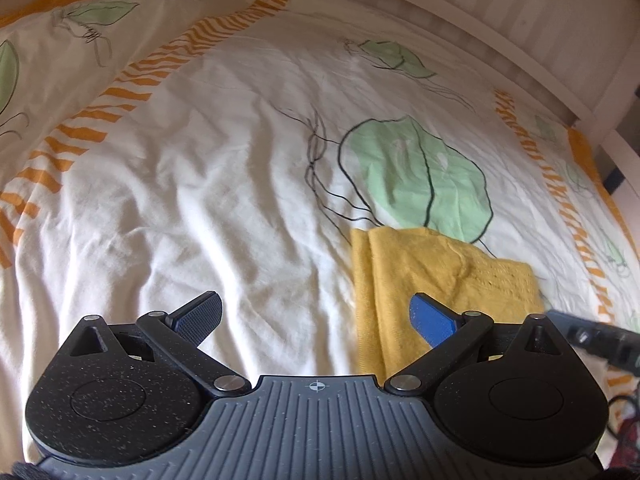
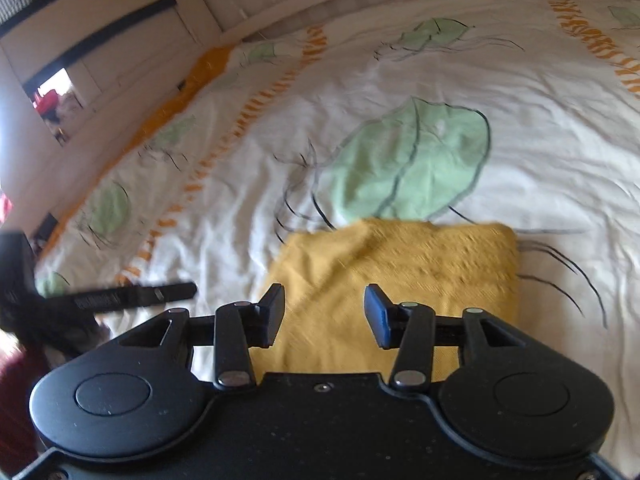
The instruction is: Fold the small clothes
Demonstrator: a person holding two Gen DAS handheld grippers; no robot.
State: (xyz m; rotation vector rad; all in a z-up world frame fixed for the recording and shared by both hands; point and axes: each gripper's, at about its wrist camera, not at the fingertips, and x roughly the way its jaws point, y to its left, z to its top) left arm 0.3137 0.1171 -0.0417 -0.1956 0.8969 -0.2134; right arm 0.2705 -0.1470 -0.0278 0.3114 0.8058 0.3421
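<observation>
Left gripper (image 1: 318, 318) jaws wide apart, empty, above duvet (image 1: 208, 184). Right gripper (image 2: 324, 316) jaws partly open, empty, over yellow garment (image 2: 396, 276). Garment lies on bed as compact folded rectangle; folding looks mostly done, maybe final tidy left.

The near edge of the yellow cloth (image 2: 400, 280) is hidden behind the right tongs (image 2: 324, 316). The right wrist view is motion-blurred. A dark object (image 1: 596, 336) at the frame's right edge is blurred and unidentifiable.
</observation>
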